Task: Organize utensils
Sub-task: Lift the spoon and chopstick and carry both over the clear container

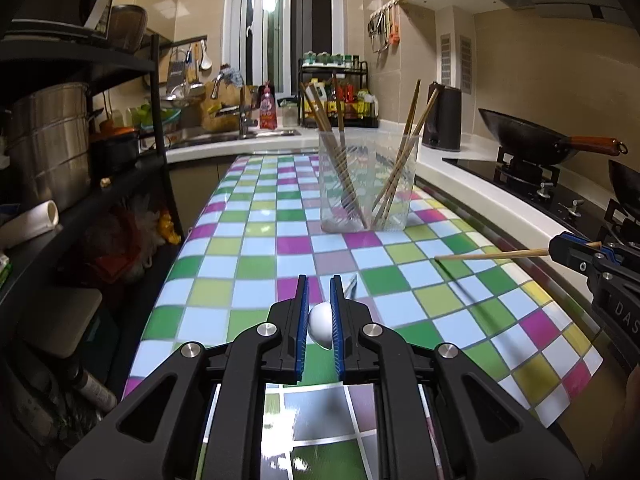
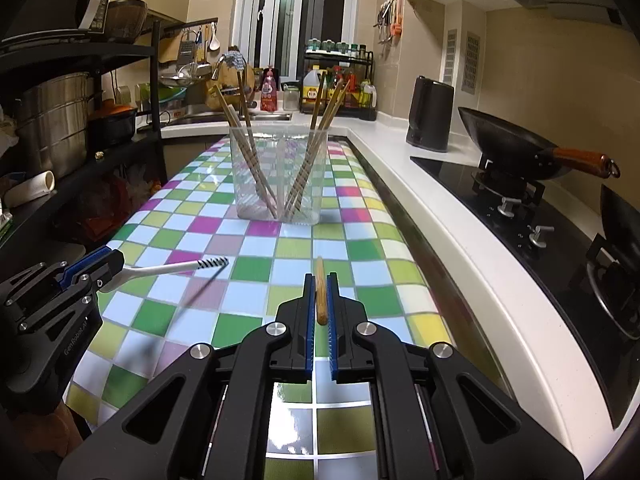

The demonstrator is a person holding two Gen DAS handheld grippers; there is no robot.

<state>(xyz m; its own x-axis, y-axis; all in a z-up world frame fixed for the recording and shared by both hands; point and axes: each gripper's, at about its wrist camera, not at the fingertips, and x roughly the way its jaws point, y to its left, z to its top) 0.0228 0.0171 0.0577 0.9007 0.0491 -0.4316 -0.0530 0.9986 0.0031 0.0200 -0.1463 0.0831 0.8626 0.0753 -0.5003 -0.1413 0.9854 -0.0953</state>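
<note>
A clear plastic holder (image 2: 279, 178) is standing toward the far end of the checkered table (image 2: 360, 272), already carrying two fans of wooden chopsticks (image 2: 256, 160), one leaning left and one right. Nearer the cameras, two more utensils are being held off the tabletop. The right gripper (image 2: 320, 292) is clamping a single wooden chopstick (image 2: 319, 292) between its blue pads, jaws drawn almost fully together, the stick pointing ahead toward the holder. The left gripper (image 1: 319, 308) is pinching the white bowl end of a white-handled spoon (image 1: 321, 322), jaws narrow around it; in the right wrist view its handle, with a black-and-white striped tip, is reaching out over the tiles and casting a shadow below, so it is hanging clear of the table.

Judging by this, the step in hand is the carry: both pieces are gripped and lifted, and neither is yet over the holder. The next move likely calls for bringing each tip above the open rim, tilting it downward, and steering between the leaning chopsticks before letting go. The holder looks light and could tip if knocked.
</note>
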